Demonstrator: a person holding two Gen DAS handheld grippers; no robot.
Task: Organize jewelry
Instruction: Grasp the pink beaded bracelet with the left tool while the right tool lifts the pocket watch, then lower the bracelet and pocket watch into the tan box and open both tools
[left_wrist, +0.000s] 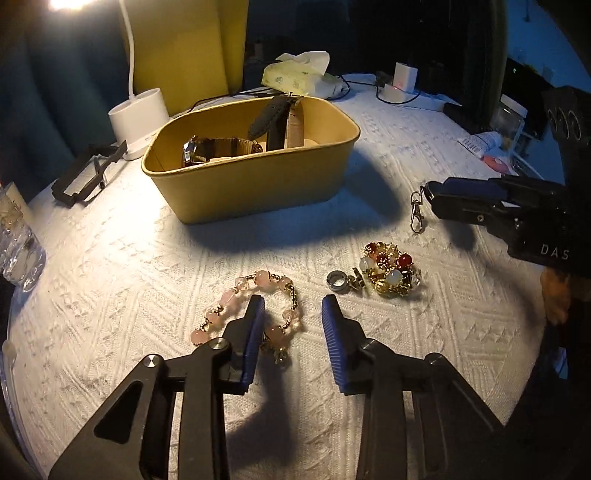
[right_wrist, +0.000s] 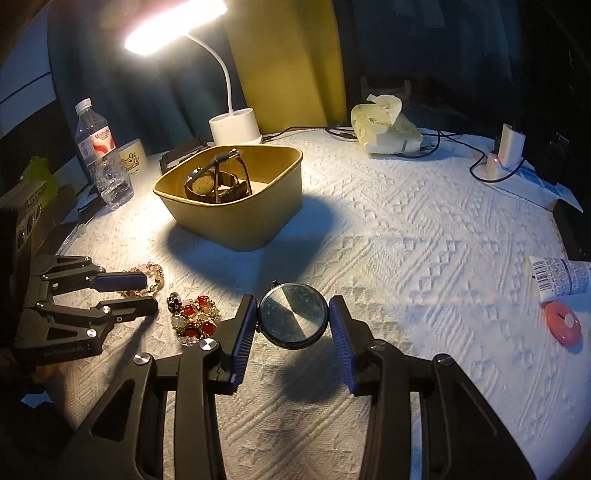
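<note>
Right wrist view alone shows the pocket watch (right_wrist: 293, 320) — clamped in the right gripper (right_wrist: 293, 325).

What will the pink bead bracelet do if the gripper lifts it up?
The pink bead bracelet will probably droop, since its separate beads lie in a loose, bent loop on the white cloth. The round, shiny beads may slip between the fingers. It looks light, so lifting should be easy.

On the counter (right_wrist: 424, 236), your box (left_wrist: 255, 177) sits at twelve o'clock with watches (left_wrist: 221, 149) in it. The lamp base (left_wrist: 138, 122) stands behind it at eleven. The bead bracelet (left_wrist: 251, 306) lies before the box, and the bead cluster (left_wrist: 391, 271) at its three o'clock.
</note>
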